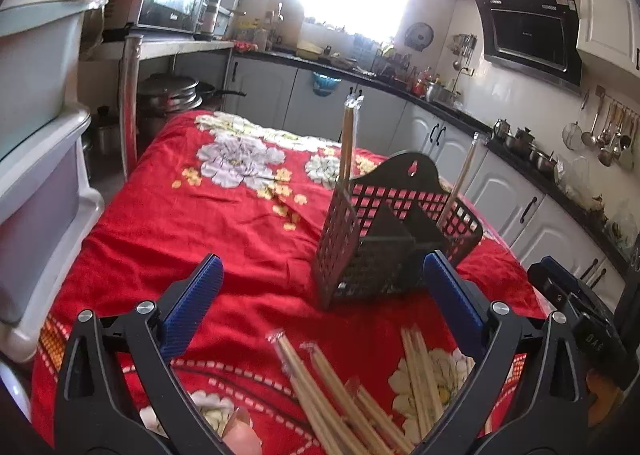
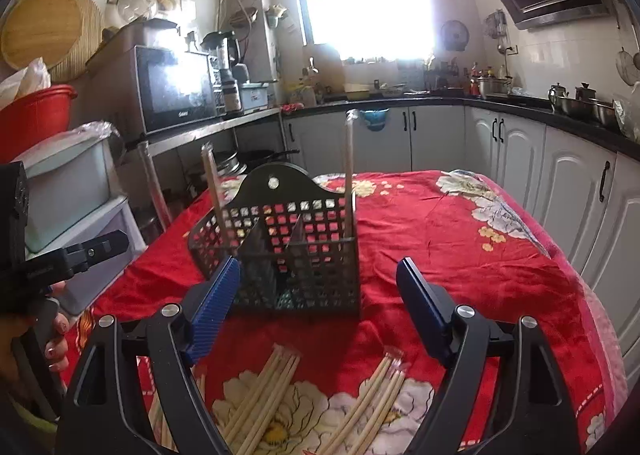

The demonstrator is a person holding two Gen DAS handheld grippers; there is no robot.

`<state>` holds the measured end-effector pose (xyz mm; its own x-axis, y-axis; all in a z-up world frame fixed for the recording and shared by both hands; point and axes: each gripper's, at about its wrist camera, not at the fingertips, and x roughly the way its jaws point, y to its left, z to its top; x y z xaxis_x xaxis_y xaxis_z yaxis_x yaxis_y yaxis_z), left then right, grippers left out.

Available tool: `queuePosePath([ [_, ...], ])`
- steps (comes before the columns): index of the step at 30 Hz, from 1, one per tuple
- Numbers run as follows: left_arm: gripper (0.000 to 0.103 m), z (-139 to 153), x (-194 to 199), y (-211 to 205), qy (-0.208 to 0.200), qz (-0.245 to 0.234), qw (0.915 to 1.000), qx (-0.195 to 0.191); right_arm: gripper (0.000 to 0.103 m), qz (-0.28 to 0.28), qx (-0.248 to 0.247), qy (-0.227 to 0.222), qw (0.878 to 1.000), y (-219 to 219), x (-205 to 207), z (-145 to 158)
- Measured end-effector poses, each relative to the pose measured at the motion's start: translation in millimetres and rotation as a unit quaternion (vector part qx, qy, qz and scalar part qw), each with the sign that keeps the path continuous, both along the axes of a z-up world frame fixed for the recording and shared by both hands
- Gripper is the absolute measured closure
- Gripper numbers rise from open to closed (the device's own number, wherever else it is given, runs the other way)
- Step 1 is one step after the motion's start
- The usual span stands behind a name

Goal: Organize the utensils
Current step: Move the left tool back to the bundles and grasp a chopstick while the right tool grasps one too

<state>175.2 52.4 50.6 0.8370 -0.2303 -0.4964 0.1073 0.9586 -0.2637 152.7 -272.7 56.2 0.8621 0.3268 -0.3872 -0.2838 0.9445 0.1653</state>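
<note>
A black perforated utensil caddy stands on the red flowered cloth. Two wrapped chopstick pairs stand upright in it, one in an end compartment and one leaning at the other end. Wrapped chopsticks lie loose on the cloth in front of the caddy, a second bunch beside them. My left gripper is open above the loose pile, nothing between its blue pads. My right gripper is open too, just short of the caddy, and holds nothing.
Stacked plastic drawer bins stand at the table's left edge. White cabinets with a dark counter run behind and to the right. A hand holds the other gripper at the right wrist view's left edge.
</note>
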Motion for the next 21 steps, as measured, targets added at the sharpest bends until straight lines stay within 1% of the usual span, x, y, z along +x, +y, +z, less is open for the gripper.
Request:
queuePosePath([
  [5, 0.011, -12.6, -8.4, 7.2, 0.02, 0.007, 0.9998, -0.001, 0.025, 0.014, -0.013, 0.016, 1.0, 6.1, -6.5, -5.2],
  [17, 0.011, -42.6, -17.2, 21.6, 0.07, 0.013, 0.9975, -0.005, 0.025, 0.042, -0.03, 0.073, 0.996, 20.1, -11.4, -27.9],
  [21, 0.011, -54.6, -17.5, 23.4, 0.092, 0.006, 0.9956, -0.017, 0.025, 0.052, -0.04, 0.086, 0.994, 26.3, -12.5, -34.5],
])
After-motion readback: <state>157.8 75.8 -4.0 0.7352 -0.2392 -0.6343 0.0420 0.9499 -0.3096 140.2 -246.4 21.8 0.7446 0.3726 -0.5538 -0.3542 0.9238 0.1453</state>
